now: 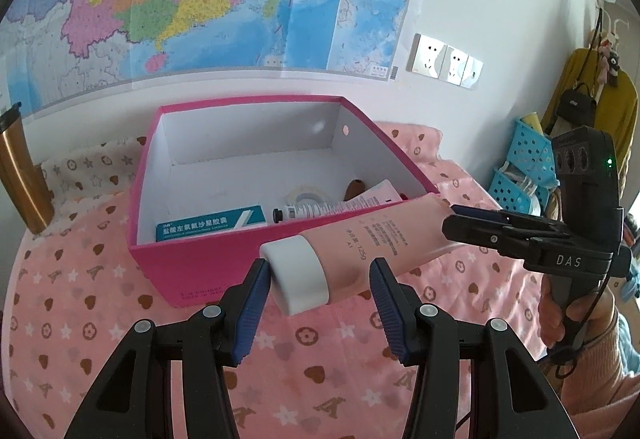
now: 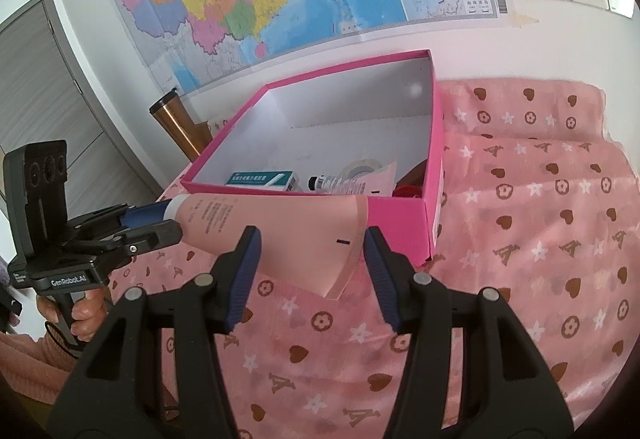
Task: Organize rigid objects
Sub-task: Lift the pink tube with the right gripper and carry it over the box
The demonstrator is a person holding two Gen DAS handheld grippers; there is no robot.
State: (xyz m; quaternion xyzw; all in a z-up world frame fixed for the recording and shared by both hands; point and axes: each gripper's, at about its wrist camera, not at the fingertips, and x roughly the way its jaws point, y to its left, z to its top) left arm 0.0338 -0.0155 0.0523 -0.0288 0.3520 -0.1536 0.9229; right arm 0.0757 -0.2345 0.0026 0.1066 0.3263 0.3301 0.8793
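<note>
Before one pink box, left tool and right tool, both part-open, clamp one pink tube.

Left gripper, right gripper opposite, fingers of both clamped, angled downward

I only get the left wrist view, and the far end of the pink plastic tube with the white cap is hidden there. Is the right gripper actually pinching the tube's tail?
Observer: Yes. In the right wrist view, the pink plastic tube's flat crimped tail sits between the right gripper's pads, which touch both its edges.
Operator: And my left gripper on the white cap?
Observer: Seen from the side, its fingers close above and below the cap.
Operator: Anything beyond the bronze metal tumbler?
Observer: A grey door stands to the left of it.
</note>
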